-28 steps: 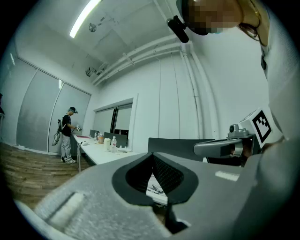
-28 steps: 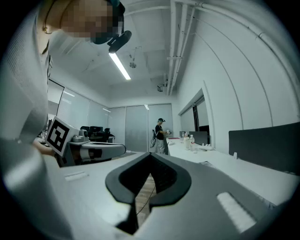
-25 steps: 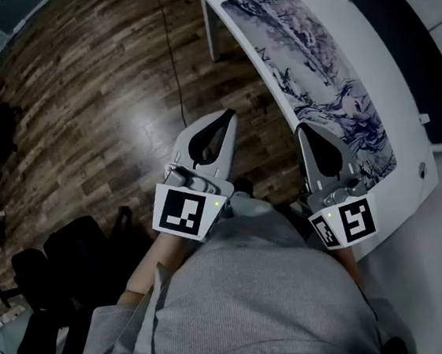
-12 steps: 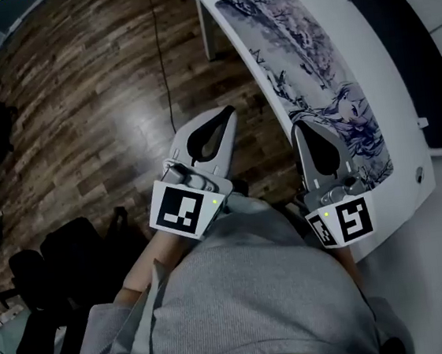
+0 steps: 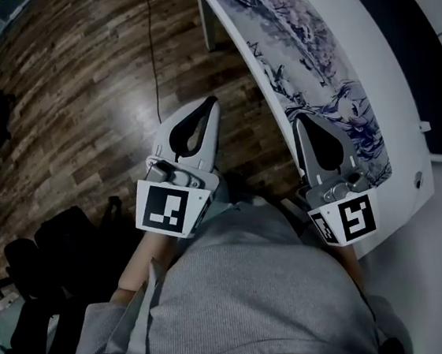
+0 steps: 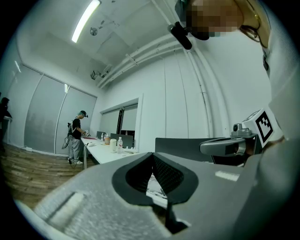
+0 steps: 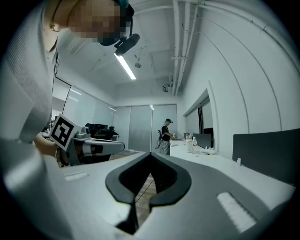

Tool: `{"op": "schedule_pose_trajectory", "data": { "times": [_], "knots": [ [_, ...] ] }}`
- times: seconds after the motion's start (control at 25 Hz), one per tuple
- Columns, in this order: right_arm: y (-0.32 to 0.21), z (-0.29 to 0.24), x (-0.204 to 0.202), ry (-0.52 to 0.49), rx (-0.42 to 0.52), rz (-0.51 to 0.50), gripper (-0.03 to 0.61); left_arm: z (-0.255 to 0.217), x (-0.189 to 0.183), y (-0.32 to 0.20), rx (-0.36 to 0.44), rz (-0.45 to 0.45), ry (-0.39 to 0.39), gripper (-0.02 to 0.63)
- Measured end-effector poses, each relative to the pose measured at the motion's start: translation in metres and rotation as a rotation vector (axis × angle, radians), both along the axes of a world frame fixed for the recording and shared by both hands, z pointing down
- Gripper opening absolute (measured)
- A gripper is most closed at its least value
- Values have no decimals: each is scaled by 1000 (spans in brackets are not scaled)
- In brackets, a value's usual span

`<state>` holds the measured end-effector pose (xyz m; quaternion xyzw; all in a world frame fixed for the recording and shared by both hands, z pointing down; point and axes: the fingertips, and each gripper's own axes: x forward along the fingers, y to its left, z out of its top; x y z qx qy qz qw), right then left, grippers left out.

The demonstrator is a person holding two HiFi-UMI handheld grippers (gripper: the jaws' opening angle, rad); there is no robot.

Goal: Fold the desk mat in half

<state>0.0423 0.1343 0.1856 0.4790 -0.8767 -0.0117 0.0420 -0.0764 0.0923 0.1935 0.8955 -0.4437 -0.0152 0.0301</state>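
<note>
Wood floor [image 5: 77,93] at left. White worktop [image 5: 404,112] at right; printed desk mat [image 5: 304,67] lies flat and unfolded along it. Left hand-held gripper [image 5: 211,102] over the floor, jaws clenched, nothing between. Right hand-held gripper [image 5: 298,122] at the worktop's near edge, just beside the mat, likewise clenched and empty.

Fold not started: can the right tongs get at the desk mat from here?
Probably yes: the shut right tongs sit at the desk mat's near edge, nothing between; they must open first.
</note>
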Motion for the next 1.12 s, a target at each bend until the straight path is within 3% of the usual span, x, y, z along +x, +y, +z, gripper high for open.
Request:
{"op": "schedule_pose_trajectory", "data": {
  "times": [0.48,1.12],
  "knots": [
    [-51,11,1,-35,-27,16,2,-1,-4,-52,10,-1,10,0],
    [-205,4,-21,-47,-22,91,2,-3,-30,-207,0,62,-1,0]
  ]
}}
